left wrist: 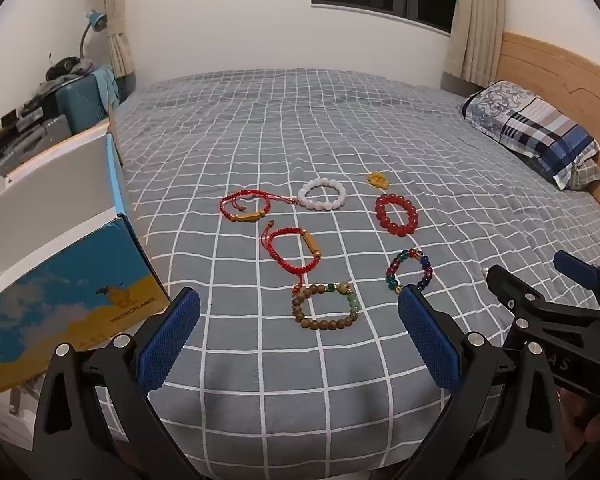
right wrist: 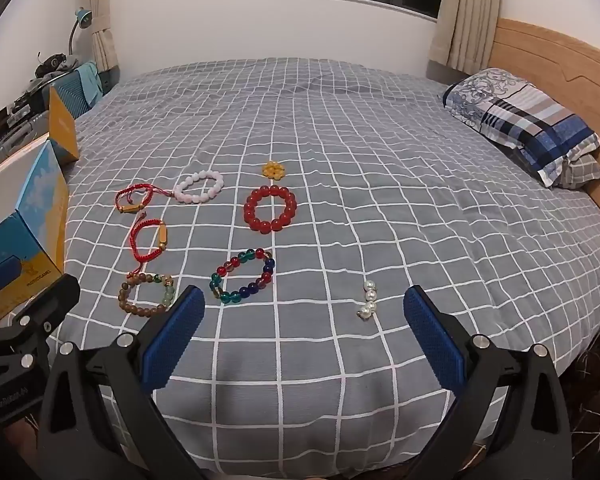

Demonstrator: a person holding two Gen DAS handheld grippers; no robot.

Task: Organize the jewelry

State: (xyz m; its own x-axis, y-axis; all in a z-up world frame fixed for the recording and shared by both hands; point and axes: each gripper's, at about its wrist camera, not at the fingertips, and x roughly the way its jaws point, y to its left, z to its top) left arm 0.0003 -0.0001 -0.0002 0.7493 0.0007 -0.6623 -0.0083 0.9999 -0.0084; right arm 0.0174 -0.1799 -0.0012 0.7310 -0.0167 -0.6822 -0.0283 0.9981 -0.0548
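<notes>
The left gripper (left wrist: 300, 336) stood with its blue-padded jaws spread wide and nothing between them, angled down over the near edge of the grey bedspread with a white grid (left wrist: 340, 120). The right gripper (right wrist: 304, 332) was equally wide and empty, tilted down beside it.

Nearest the left gripper lay the brown wooden-bead bracelet with green beads (left wrist: 326, 306). Just beyond it lay the multicoloured glass-bead bracelet (right wrist: 242, 278), and a short strand of white pearls (right wrist: 368, 300) lay just ahead of the right gripper's right pad. Farther off were two red cord bracelets with gold tubes (left wrist: 294, 250), a white bead bracelet (left wrist: 322, 194), a red bead bracelet (right wrist: 270, 210) and a small yellow bead cluster (right wrist: 274, 171). All lay flat and apart, except that one cord's tail seemed to touch the white beads. An open blue-and-yellow cardboard box (left wrist: 72, 304) stood at the bed's left edge, probably the destination.

The trouble ahead was likely the soft cover: pads closing on a flat bracelet could pinch fabric along with it, or round beads could roll out of the grip. The cord tail by the white bracelet might drag its neighbour. The little pearl strand looked easiest to miss.
</notes>
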